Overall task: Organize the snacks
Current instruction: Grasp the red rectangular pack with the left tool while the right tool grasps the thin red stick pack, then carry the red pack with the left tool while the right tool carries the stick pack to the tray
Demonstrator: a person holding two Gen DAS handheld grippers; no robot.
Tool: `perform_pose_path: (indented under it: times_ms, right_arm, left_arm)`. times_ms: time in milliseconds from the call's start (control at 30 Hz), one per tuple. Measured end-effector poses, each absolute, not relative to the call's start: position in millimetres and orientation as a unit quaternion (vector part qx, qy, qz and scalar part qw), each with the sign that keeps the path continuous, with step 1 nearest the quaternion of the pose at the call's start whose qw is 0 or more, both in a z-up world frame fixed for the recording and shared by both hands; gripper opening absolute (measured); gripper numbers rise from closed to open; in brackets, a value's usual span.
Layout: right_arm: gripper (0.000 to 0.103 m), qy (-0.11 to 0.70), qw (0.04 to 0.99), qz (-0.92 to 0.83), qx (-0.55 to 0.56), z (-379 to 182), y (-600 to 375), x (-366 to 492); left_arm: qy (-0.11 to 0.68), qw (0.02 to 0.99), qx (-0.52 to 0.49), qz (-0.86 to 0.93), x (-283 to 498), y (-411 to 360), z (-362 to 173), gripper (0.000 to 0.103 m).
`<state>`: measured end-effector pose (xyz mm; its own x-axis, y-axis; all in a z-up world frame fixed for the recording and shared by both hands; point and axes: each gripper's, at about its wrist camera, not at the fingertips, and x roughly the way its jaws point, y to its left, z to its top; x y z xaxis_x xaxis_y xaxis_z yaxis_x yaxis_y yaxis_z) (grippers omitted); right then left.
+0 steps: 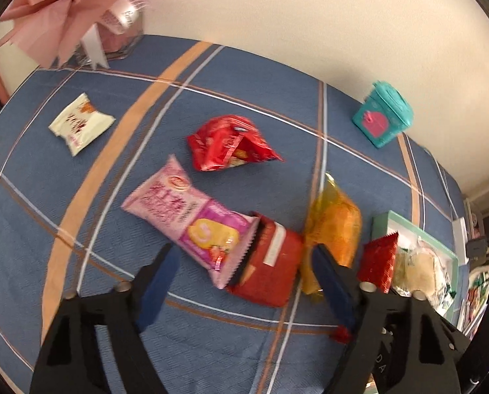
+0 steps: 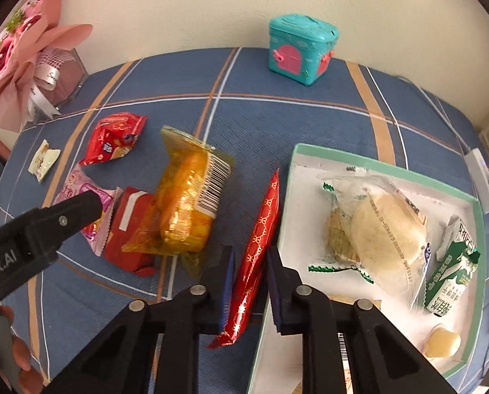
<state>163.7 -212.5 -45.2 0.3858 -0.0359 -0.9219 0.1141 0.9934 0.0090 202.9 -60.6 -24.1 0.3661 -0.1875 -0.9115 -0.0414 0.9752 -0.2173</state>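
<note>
A shallow green-rimmed box is seen on the blue plaid tablecloth, holding a pale bun in clear wrap, a green-and-white packet and a small yellowish sweet. A long red packet is clamped edge-on between the right gripper's pads, just beside the box's left wall. The left gripper is held open over a red packet and a pink packet, with nothing gripped.

Ahead of my jaws a blue cloth with orange and white stripes covers the table. Beyond it I see a plain cream wall. Far left of the jaws stands a pink bouquet, far ahead a teal box.
</note>
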Motion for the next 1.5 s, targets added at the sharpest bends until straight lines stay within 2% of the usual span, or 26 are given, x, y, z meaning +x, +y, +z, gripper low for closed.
perform_pose_path:
  times_ms: [67,133,300,633,1067,1500]
  right_arm:
    - [0.019,0.552,0.831,-0.043,0.041,-45.8,-213.2,164.4]
    - [0.020,0.552,0.832,-0.041,0.041,-46.6,-213.2,163.7]
    - [0.020,0.558,0.828,-0.027,0.051,-48.2,-215.2,163.2]
    - [0.020,0.559,0.827,-0.021,0.054,-48.9,-217.5,163.5]
    - [0.020,0.560,0.826,-0.019,0.059,-49.0,-218.0,162.4]
    - [0.020,0.561,0.826,-0.020,0.055,-48.6,-215.2,162.7]
  left_arm:
    - [0.564,0.819,-0.094,-0.054,203.3,-67.8,-26.5,0.071]
    - [0.566,0.816,-0.093,-0.065,203.6,-73.3,-29.0,0.066]
    - [0.575,0.810,-0.089,-0.068,206.5,-78.4,-42.0,0.065]
    - [0.583,0.803,-0.079,-0.094,208.3,-92.3,-50.4,0.049]
    - [0.587,0.802,-0.094,-0.062,210.7,-76.5,-59.3,0.049]
    - [0.595,0.796,-0.083,-0.074,212.8,-93.6,-70.0,0.050]
